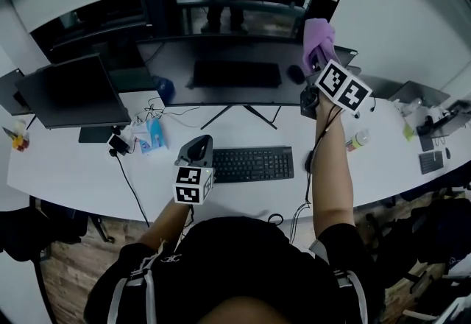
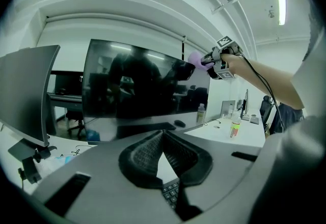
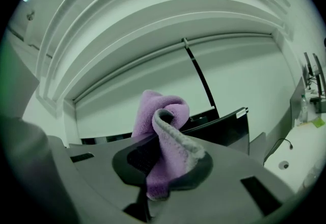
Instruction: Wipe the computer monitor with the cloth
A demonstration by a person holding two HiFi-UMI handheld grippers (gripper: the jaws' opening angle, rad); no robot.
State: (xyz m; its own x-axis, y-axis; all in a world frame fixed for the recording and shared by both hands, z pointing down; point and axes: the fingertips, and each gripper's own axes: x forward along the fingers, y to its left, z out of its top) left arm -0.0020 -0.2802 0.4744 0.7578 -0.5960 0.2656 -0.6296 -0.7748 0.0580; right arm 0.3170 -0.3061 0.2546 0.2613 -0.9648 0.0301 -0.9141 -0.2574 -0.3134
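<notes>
1. Lower centre of the head view: the left tool (image 1: 195,149) hangs over the desk (image 1: 73,168) just before the keyboard (image 1: 252,163). Its tips are pressed together on nothing, well apart from the screen, so it braces nothing.
2. Upper right: the raised right tool (image 1: 318,68) pinches the purple cloth (image 1: 318,37) in a bunched wad. So narrow a bite may slip under rubbing, and a hard tip could meet the glass.
3. Beyond, the cloth sits at the upper right corner of the monitor (image 1: 228,72); whether they touch cannot be told. Hard pressing there could rock the monitor on its stand.
</notes>
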